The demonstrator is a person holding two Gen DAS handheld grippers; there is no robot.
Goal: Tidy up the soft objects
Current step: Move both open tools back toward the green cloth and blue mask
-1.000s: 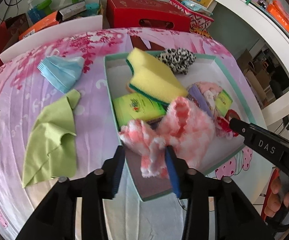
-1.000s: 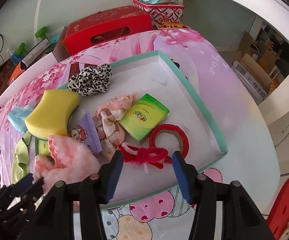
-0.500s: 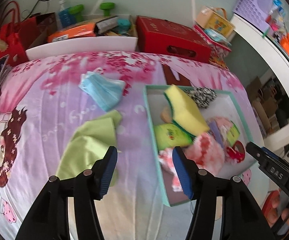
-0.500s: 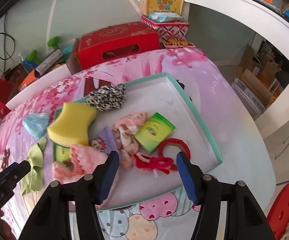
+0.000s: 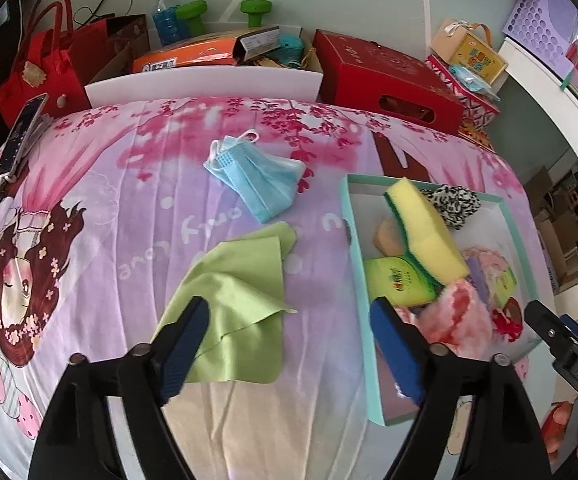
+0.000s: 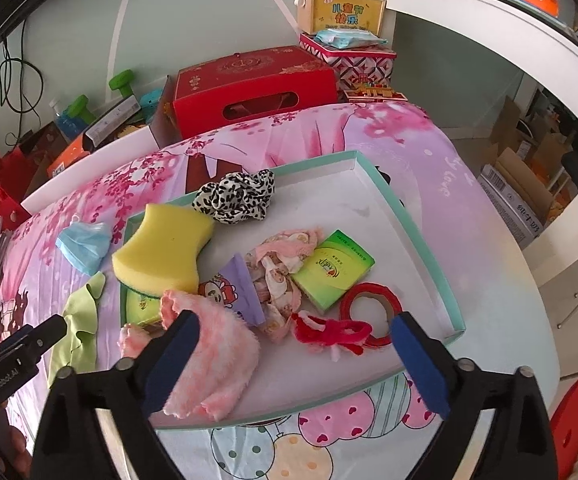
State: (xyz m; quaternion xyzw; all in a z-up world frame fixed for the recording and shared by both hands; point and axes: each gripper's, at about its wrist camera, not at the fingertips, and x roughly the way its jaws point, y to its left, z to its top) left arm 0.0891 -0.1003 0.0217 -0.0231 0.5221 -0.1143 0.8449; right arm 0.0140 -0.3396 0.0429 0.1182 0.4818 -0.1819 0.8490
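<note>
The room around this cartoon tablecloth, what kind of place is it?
Probably a room in someone's home, used partly for storage. A round table wears a pink cartoon tablecloth, gift boxes like the red box and a red bag pile behind it, and cardboard cartons sit on the floor.

Both views were bright with soft, even daylight and only faint shadows. Fisheye distortion bent the edges, dark vignetting filled the corners, and the white shelf (image 6: pixel 489 12) looked slightly washed out.

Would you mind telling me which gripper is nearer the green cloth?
Left. The left gripper hangs open right over the green cloth; the right gripper is open over the box.
</note>
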